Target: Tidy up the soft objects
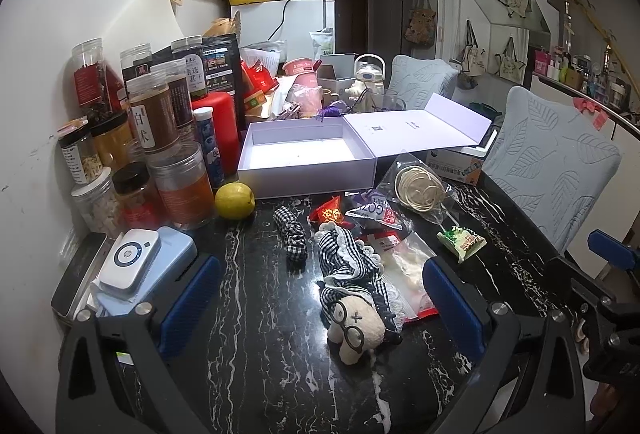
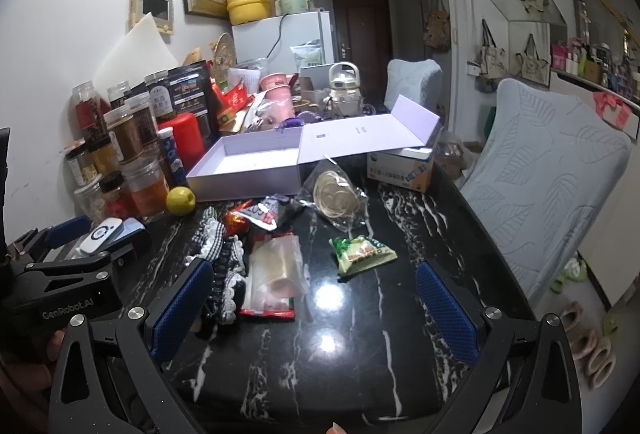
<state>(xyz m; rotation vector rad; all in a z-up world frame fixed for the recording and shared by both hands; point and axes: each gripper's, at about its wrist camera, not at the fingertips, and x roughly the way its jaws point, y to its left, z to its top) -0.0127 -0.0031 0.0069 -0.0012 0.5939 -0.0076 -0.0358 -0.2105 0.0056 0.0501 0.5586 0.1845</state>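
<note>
Clutter of soft things lay mid-table on the black white-veined marble tabletop (image 1: 256,314), near enough, I judged, to be lifted into the open lilac cardboard box (image 1: 308,170) waiting empty just beyond. I had my left gripper (image 1: 320,298) spread wide and empty, low around the cream plush sheep in black-and-white gingham (image 1: 352,298), which sprawled limp, glasses up, partly over a clear red-edged packet (image 1: 404,270). My right gripper (image 2: 316,310) hung open too, holding nothing.
</note>
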